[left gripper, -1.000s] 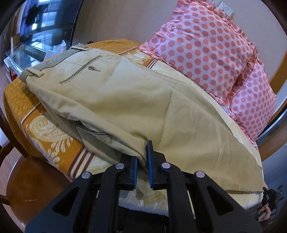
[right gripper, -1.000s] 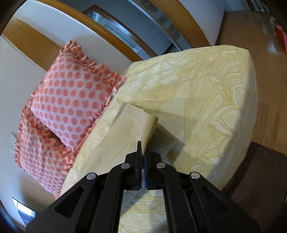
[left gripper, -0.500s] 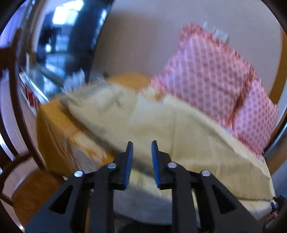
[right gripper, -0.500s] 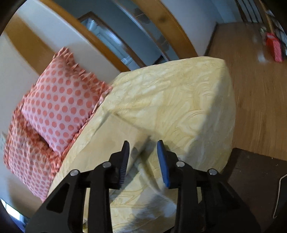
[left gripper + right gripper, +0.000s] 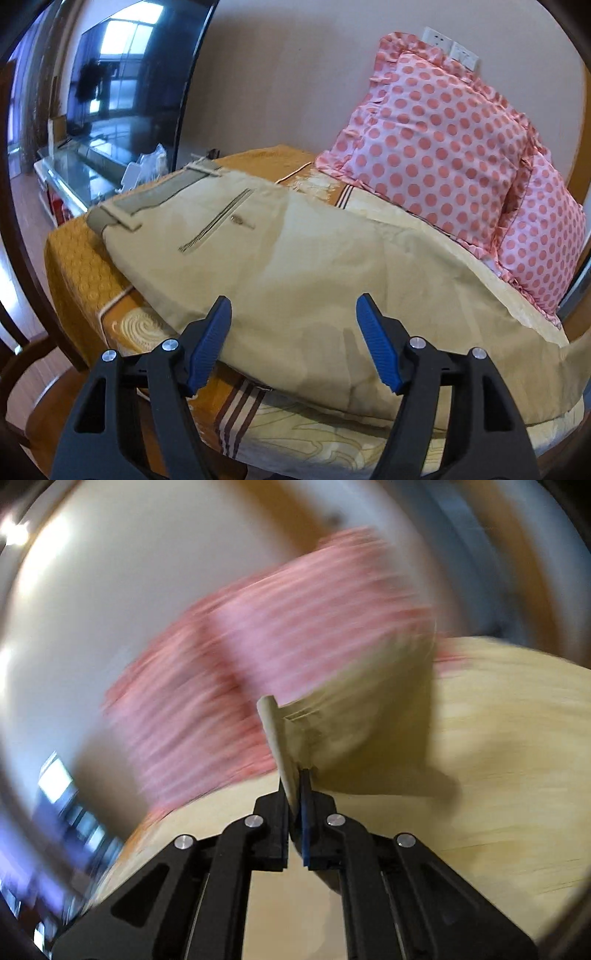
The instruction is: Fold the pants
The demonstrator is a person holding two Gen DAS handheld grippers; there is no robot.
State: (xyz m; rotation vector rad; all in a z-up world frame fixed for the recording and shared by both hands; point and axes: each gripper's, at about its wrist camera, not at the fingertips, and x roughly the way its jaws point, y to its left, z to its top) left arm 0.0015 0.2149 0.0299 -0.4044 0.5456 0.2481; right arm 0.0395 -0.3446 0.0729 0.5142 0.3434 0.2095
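Left gripper (image 5: 293, 345): jaws wide apart, holding nothing, hovering just above the near edge of the khaki pants (image 5: 295, 266). Right gripper (image 5: 295, 775): jaws together, clamped on a thin hem or cuff end of the pants; the cloth stands up from the jaws as a narrow rolled edge.

Pants lie on the bed (image 5: 85, 266), on the orange-and-cream bedspread, already doubled leg on leg. Long axis runs from far left to near right. Waistband (image 5: 147, 199), with belt loops and a zip pocket, points far left toward the TV stand (image 5: 74, 173); the leg end trails off near right.

Risks, judged from this state:
- Right view is heavily motion-blurred, so the right gripper is probably swinging fast. A thin pinch on one hem could slip out, or catch only one layer and let the legs splay.
- With the left gripper off the cloth, nothing anchors the middle; a pull could drag the whole garment rather than crease it.
- The near edge overhangs the bedspread border slightly; drag toward it could slide the pants off the bed.

Beyond, two pink polka-dot pillows (image 5: 436, 147) lean against the wall, close to the far edge of the pants.
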